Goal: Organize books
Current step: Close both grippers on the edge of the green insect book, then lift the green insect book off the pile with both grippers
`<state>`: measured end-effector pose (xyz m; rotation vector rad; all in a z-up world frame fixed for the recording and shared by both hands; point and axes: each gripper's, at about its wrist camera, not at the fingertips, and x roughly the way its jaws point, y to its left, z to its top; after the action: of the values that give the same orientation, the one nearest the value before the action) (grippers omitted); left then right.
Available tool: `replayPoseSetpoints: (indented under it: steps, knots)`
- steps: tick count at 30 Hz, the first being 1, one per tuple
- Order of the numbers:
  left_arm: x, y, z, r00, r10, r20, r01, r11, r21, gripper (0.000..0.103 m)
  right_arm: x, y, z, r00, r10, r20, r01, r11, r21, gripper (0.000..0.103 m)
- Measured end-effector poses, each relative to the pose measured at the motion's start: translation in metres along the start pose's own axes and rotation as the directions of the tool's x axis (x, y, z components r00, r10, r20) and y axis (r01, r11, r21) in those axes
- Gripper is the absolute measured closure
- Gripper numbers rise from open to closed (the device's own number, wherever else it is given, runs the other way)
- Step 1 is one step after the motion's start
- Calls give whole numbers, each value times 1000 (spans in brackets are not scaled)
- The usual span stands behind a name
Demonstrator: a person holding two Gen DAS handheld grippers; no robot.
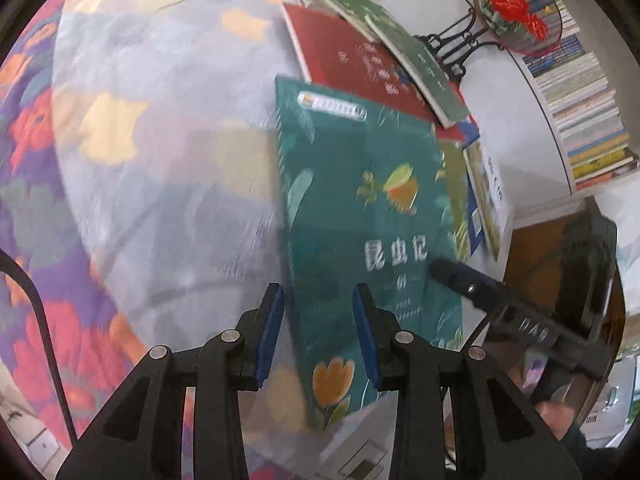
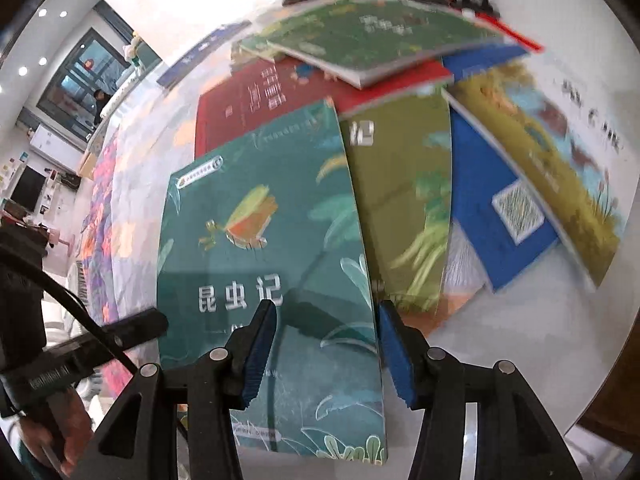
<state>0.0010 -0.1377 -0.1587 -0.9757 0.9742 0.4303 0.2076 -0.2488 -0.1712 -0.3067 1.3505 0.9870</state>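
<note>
Going left to right in your left wrist view: the flowery tablecloth (image 1: 120,152) filled the left half of the frame. At bottom centre your left gripper (image 1: 318,330) had its blue pads partway apart, straddling the left edge of the teal insect book (image 1: 360,208); I couldn't tell if they actually pinched it. Up and right of that sat the red book (image 1: 340,60) with a green book (image 1: 416,60) lying across it, and further right the shelf of books (image 1: 580,92).

In the right wrist view, the same teal insect book (image 2: 260,220) lay centre-left. Your right gripper (image 2: 328,350) hung over its lower right corner, jaws half open, right pad just off the book's edge. The olive book (image 2: 404,184) peeked out beside it, then a blue book (image 2: 480,200) toward the right.
</note>
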Motion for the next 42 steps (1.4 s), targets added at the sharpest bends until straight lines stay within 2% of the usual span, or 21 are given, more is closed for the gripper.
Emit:
replayPoseSetpoints:
  steps: [3,7,10,13,16,18,20,23,26,29,32,35,39,42]
  knots:
    - [-5,4,-10,1000,5,-10,-5,1000,-4,71,-6,-7,-11,1000,19,-21,-19,1000,12,52]
    - [-2,8,-18,998,-46,-50,45,999,-26,71,-6,-16,-27,995,66,-75,-65,998,22,54]
    - [-1,8,-20,996,-70,-55,68,997,-38,71,-6,-7,-33,996,45,-75,-47,999,-15,54]
    - [-17,4,-24,994,-105,-10,104,994,-9,71,-10,9,-33,998,8,-56,-13,997,-79,55]
    - [-48,-11,-25,975,-210,67,206,976,64,75,-15,8,-33,998,42,-37,-44,997,-66,55]
    - [-61,-23,-24,968,-232,96,221,969,115,75,-15,6,-30,998,64,-30,-65,996,-54,55]
    - [-59,-26,-25,968,-231,94,218,968,127,75,-15,3,-28,997,75,-25,-77,996,-43,55]
    - [-45,-19,-25,981,-174,81,167,982,87,75,-15,4,-27,997,76,-18,-76,997,-34,54]
    - [-47,-11,-23,978,-184,94,180,983,44,75,-19,7,-28,997,82,-8,-82,996,-45,54]
    - [-47,-1,-21,984,-147,101,145,989,28,75,-25,14,-26,992,129,3,-129,990,-54,54]
    - [-41,4,-20,984,-145,100,147,989,-8,75,-16,22,-26,996,89,-9,-89,992,-86,49]
    - [-40,11,-21,986,-138,98,142,989,-35,75,-7,17,-26,996,84,-34,-86,994,-67,48]
    - [-51,13,-20,974,-189,121,198,978,-66,75,-15,20,-21,989,144,-26,-146,987,-66,48]
    - [-53,18,-17,960,-239,144,254,962,-96,75,-8,29,-19,990,133,-39,-137,986,-96,46]
